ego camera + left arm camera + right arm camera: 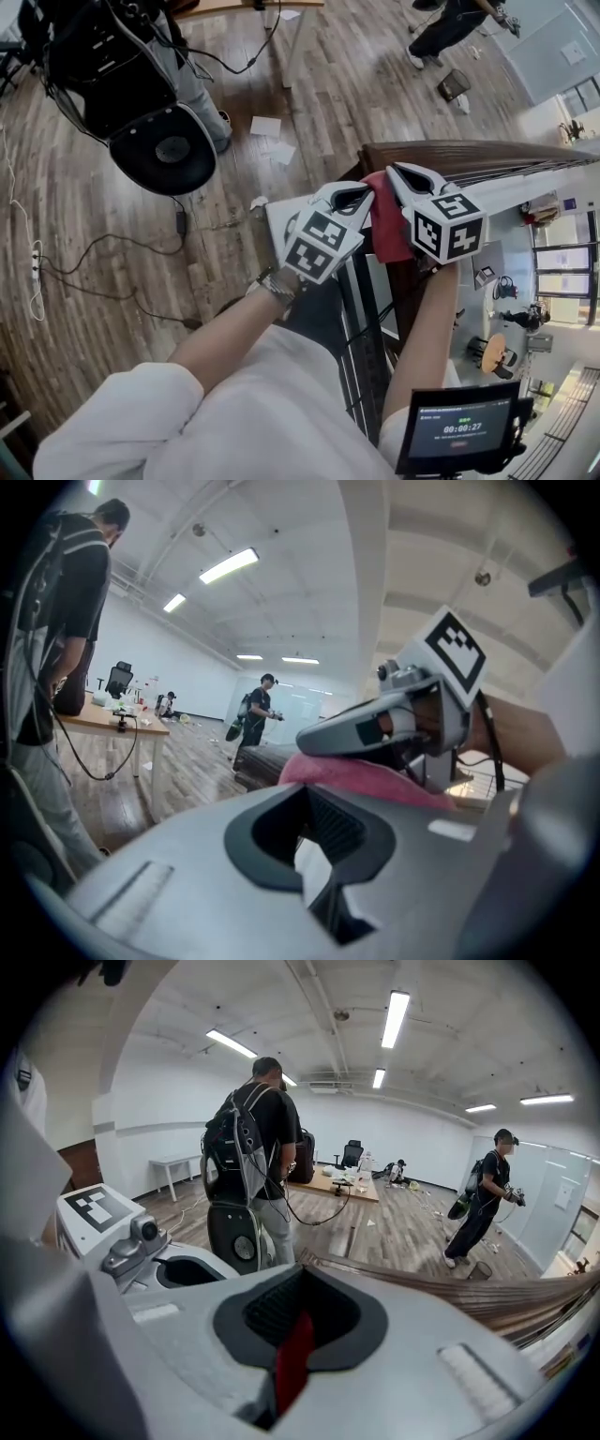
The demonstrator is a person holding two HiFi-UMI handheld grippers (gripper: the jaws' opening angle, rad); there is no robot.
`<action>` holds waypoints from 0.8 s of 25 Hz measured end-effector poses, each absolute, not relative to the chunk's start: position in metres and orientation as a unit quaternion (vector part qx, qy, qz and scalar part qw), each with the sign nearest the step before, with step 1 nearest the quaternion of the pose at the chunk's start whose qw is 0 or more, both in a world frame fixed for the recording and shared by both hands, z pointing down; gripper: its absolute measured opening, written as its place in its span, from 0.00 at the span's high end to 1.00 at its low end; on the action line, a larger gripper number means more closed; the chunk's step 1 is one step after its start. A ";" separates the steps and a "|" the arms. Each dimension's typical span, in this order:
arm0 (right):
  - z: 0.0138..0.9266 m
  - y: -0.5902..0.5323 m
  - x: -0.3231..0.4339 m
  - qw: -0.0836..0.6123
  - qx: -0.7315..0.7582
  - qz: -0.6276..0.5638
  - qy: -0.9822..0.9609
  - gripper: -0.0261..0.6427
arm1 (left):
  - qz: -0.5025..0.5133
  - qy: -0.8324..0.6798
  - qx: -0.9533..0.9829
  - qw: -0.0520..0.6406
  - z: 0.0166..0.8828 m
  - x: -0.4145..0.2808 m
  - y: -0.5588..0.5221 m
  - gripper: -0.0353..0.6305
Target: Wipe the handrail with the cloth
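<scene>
A wood-plank floor (112, 234) fills the left of the head view. A white power strip (36, 267) lies on it at the far left, with dark cables trailing away from it. Above and to the right, a person in grey trousers (192, 89) stands beside bulky black gear. A few sheets of paper (265, 126) lie loose on the boards nearby. The gripper views show a large white room with strip lights overhead and a wooden surface (342, 1183) further back carrying small items too small to identify.

From the middle of the head view, the dark wooden handrail (487, 155) runs off to the right. A lower storey can be seen beyond and below it. A small screen (459, 429) sits at the bottom right.

The left gripper (352, 195) lies just left of the rail's near end, with its jaws pressed together. Its own view shows only a pale sliver in the slit, and nothing I can name. Its tip is right beside the red cloth (384, 220), though I cannot tell whether they touch. The cloth is draped over the near end of the handrail, between the two grippers. The right gripper (403, 175) is angled down onto it, and its jaws are closed on a narrow fold of the red fabric.
</scene>
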State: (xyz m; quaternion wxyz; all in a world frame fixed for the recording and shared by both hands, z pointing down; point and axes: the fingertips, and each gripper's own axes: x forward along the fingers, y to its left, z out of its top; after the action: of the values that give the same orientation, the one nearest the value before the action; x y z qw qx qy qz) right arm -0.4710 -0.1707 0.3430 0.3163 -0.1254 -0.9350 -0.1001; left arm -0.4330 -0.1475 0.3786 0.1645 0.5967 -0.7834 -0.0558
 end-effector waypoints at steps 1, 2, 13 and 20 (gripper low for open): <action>0.342 -0.171 -0.470 0.315 -0.126 -0.098 -0.936 0.95 | -0.057 -0.783 0.596 0.167 0.379 -0.434 -0.148 0.94; 0.342 -0.170 -0.470 0.313 -0.126 -0.096 -0.936 0.95 | -0.058 -0.783 0.596 0.169 0.380 -0.434 -0.148 0.94; 0.346 -0.163 -0.465 0.318 -0.130 -0.105 -0.933 0.96 | -0.010 -0.781 0.608 0.141 0.383 -0.428 -0.148 0.94; 0.348 -0.166 -0.452 0.316 -0.128 -0.078 -0.937 0.96 | -0.029 -0.777 0.611 0.149 0.386 -0.420 -0.145 0.94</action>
State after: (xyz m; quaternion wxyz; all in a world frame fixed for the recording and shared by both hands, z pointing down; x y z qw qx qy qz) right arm -0.4517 -0.1655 0.3481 0.3163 -0.1278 -0.9368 -0.0782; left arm -0.4203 -0.1446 0.3861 0.1493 0.6106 -0.7771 -0.0295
